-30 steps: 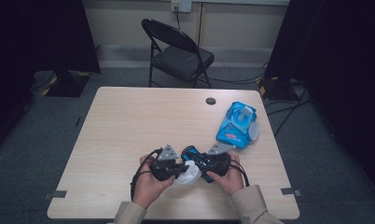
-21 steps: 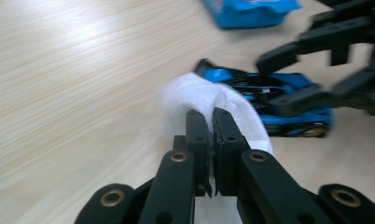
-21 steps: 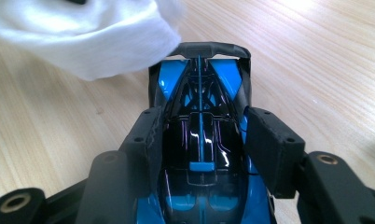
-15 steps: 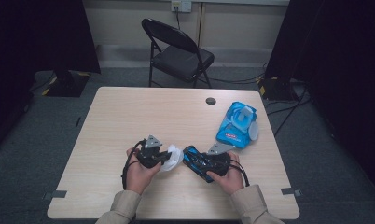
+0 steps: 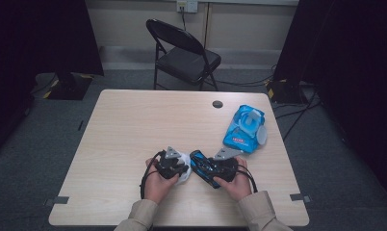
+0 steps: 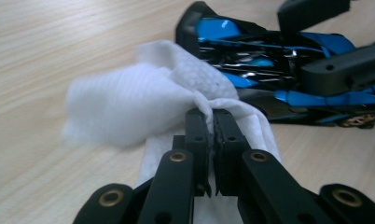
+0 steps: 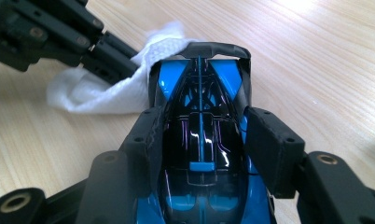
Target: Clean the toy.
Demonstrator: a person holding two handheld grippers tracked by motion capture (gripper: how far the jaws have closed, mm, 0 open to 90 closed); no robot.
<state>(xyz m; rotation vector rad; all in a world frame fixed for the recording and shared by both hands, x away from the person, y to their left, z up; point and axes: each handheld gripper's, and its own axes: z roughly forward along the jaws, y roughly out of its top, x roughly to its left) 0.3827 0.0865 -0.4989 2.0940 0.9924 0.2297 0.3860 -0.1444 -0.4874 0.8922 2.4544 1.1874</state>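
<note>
Your left gripper [image 6: 212, 122] pinches the white wipe [image 6: 143, 93], pressed against the toy car [image 7: 202, 154] clamped between your right gripper's [image 7: 202, 135] fingers.

**Pale wood desk, few things on it**

The desk [image 5: 129, 130] has a light wood-grain top with rounded corners and stands on grey carpet. Near its far edge sits a small dark round cable port [image 5: 217, 104]. At the far right a blue wipes pack [image 5: 244, 127] lies flat, its white lid flipped open (the label is too small to read). Near the front edge, a white wipe [image 6: 143, 93] rests crumpled on the wood, touching the end of a blue-and-black toy car [image 7: 202, 140]. Whether the car's wheels bear on the desk cannot be told. The left half of the top is bare.
</note>
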